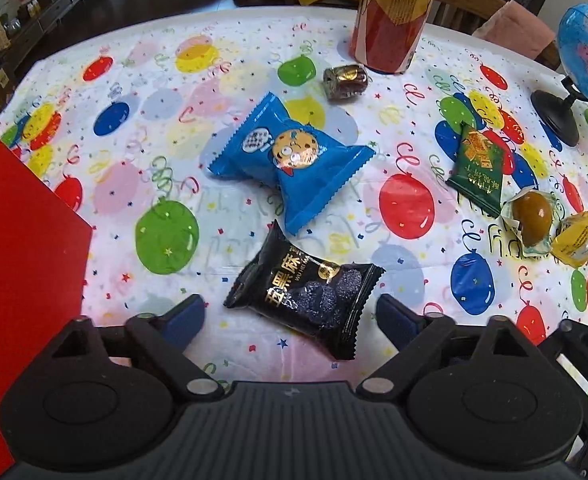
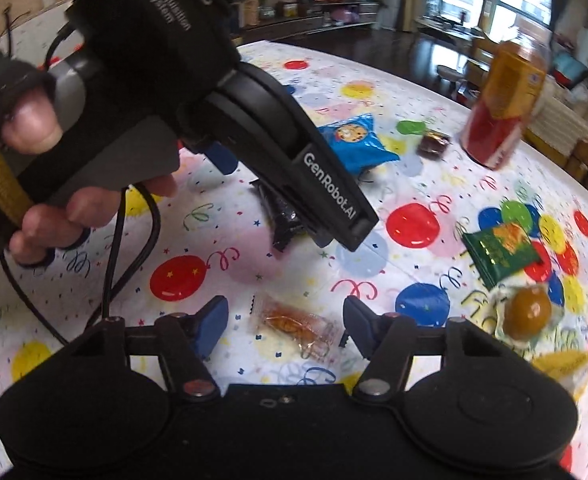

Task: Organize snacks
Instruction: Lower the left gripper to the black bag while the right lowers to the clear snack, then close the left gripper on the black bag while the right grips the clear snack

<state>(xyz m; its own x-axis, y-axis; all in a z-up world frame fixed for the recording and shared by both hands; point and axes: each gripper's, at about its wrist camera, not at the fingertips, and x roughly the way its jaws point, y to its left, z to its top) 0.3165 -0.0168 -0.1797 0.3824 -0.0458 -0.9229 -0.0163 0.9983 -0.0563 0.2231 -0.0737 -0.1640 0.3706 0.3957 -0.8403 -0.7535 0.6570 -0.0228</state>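
Note:
A black sesame snack packet (image 1: 305,292) lies on the balloon-print tablecloth (image 1: 142,128), between the wide-open blue pads of my left gripper (image 1: 290,314); neither pad touches it. In the right wrist view a clear packet with an orange snack (image 2: 294,326) lies flat between the pads of my right gripper (image 2: 286,316), which stand partly apart and do not press on it. A blue cookie packet (image 1: 290,160) lies just beyond the black one. A hand (image 2: 34,128) holds the left gripper's housing (image 2: 166,40) over the black packet (image 2: 286,220).
A green packet (image 1: 479,168), a clear-wrapped brown egg (image 1: 531,216) and a yellow packet (image 1: 575,236) lie to the right. A brown candy (image 1: 345,80) sits by a tall red-and-yellow canister (image 1: 393,12). A globe (image 1: 585,56) stands far right. A red box (image 1: 22,272) stands at the left edge.

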